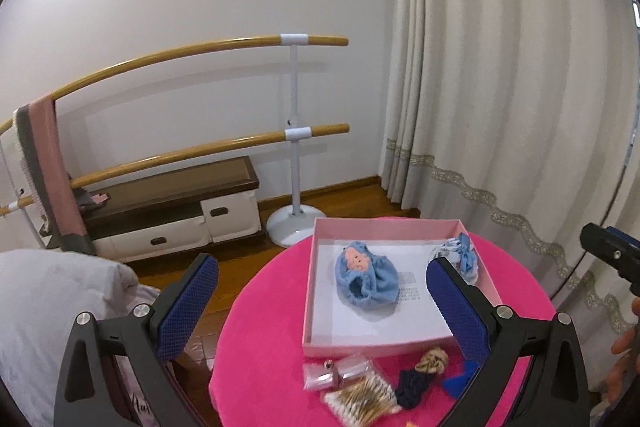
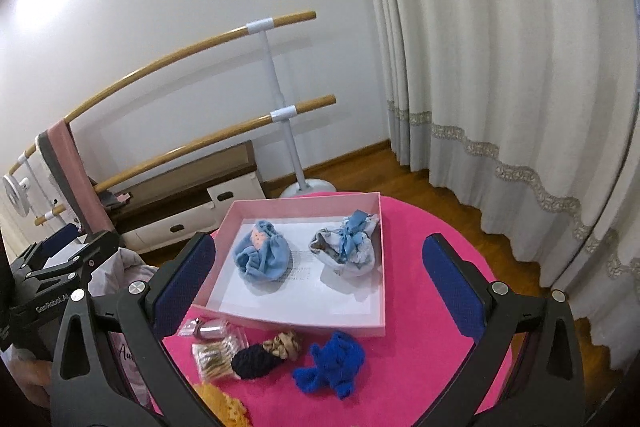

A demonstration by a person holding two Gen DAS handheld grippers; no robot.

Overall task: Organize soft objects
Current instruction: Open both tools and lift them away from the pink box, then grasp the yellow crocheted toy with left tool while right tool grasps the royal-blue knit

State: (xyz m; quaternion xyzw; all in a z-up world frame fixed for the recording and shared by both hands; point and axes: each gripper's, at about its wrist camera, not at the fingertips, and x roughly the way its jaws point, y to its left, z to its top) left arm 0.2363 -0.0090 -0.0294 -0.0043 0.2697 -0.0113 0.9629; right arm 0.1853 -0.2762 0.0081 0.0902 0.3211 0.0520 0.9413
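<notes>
A pink box (image 1: pixel 320 345) (image 2: pixel 280 321) sits on a round pink table (image 1: pixel 260 347) (image 2: pixel 420 327). Inside lie a light blue soft bundle with a face (image 1: pixel 366 281) (image 2: pixel 262 255) and a white-and-blue bundle (image 1: pixel 460 253) (image 2: pixel 348 245). In front of the box lie a royal blue scrunchie (image 2: pixel 332 363) (image 1: pixel 460 379), a navy scrunchie (image 2: pixel 252 361) (image 1: pixel 414 385) and a tan scrunchie (image 2: pixel 286 343) (image 1: pixel 432 361). My left gripper (image 1: pixel 320 303) is open and empty above the table. My right gripper (image 2: pixel 318 279) is open and empty above the box.
Small clear packets (image 2: pixel 212 341) (image 1: pixel 348 383) lie at the table's front left, and an orange knit piece (image 2: pixel 222 407) is at the near edge. A ballet barre (image 1: pixel 294 131), a low cabinet (image 1: pixel 180 215), curtains (image 1: pixel 500 87) and a pale cushion (image 1: pixel 52 307) surround the table.
</notes>
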